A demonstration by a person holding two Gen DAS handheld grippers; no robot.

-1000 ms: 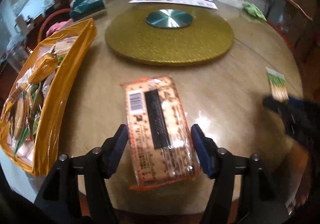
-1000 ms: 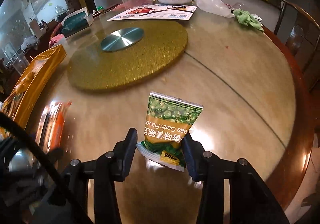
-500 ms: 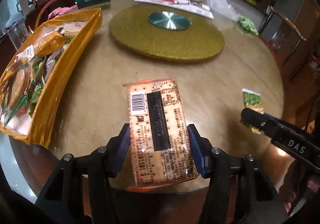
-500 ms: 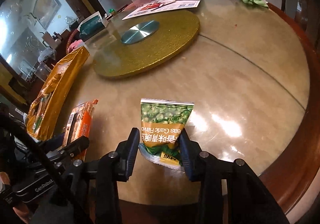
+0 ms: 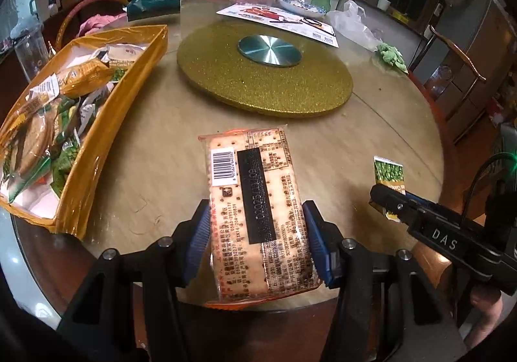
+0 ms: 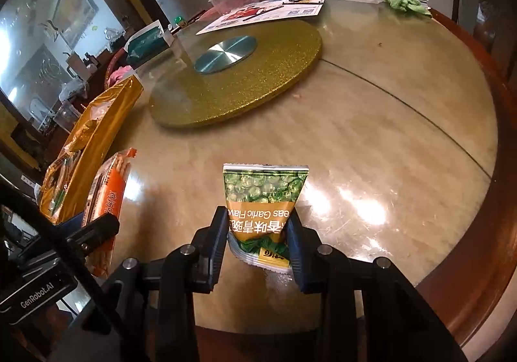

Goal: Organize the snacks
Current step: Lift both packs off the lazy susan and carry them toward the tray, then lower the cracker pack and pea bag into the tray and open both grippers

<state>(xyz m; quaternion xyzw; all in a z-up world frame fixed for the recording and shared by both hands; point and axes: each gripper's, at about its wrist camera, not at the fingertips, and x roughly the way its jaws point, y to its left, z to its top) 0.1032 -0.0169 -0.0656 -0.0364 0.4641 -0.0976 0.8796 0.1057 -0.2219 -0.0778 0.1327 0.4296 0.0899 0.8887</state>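
A clear-wrapped cracker pack point(image 5: 255, 200) with a barcode is held between the blue pads of my left gripper point(image 5: 255, 232), just above the round table near its front edge. From the right wrist view the same cracker pack point(image 6: 108, 200) shows its orange side. To its right, a green garlic pea packet point(image 6: 265, 191) sits with its lower end between the fingers of my right gripper point(image 6: 257, 232). The jaws are closing and the pads pinch the packet's sides. That pea packet point(image 5: 388, 171) is also visible at the right of the left wrist view. A gold tray point(image 5: 97, 149) full of snack bags lies at the left.
A gold glitter turntable point(image 5: 265, 71) with a metal hub fills the table's middle. Behind it lie a printed flyer point(image 5: 278, 15), a white plastic bag point(image 5: 352, 23) and a green cloth point(image 5: 392, 55). A chair point(image 5: 458, 55) stands at the right past the table's wooden rim point(image 6: 484, 200).
The right gripper's jaws have narrowed onto the pea packet, which now looks squeezed at its lower end. The left gripper has risen a little with the cracker pack.
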